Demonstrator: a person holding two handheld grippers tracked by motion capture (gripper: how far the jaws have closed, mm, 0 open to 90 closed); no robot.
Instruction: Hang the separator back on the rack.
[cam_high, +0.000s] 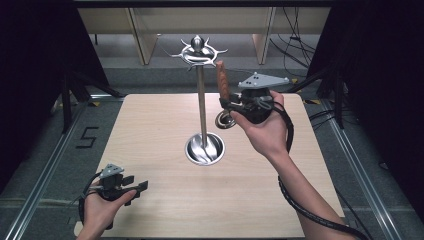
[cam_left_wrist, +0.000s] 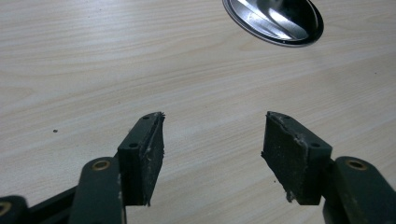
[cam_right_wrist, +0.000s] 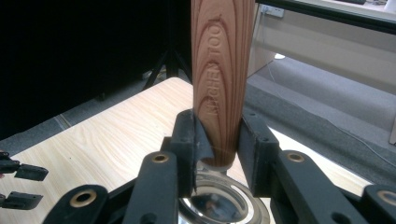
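A kitchen tool with a reddish wooden handle (cam_high: 222, 82) (cam_right_wrist: 222, 70) and a round shiny metal head (cam_high: 225, 120) (cam_right_wrist: 219, 203) is held upright, handle up. My right gripper (cam_high: 231, 103) (cam_right_wrist: 218, 140) is shut on the lower end of that handle, raised above the table right of the metal stand's pole (cam_high: 201, 100). The stand has a crown of hooks (cam_high: 198, 50) on top and a round dish base (cam_high: 204, 148) (cam_left_wrist: 273, 18). Low over the table's front left, my left gripper (cam_high: 141, 186) (cam_left_wrist: 212, 154) is open with nothing between its pads.
The light wooden table (cam_high: 150, 130) has bare surface around the stand. Black cables trail from both grippers. Beyond the far edge are grey floor, wooden furniture legs and dark stands. The other gripper's jaws (cam_right_wrist: 18, 184) appear at the left edge of the right gripper view.
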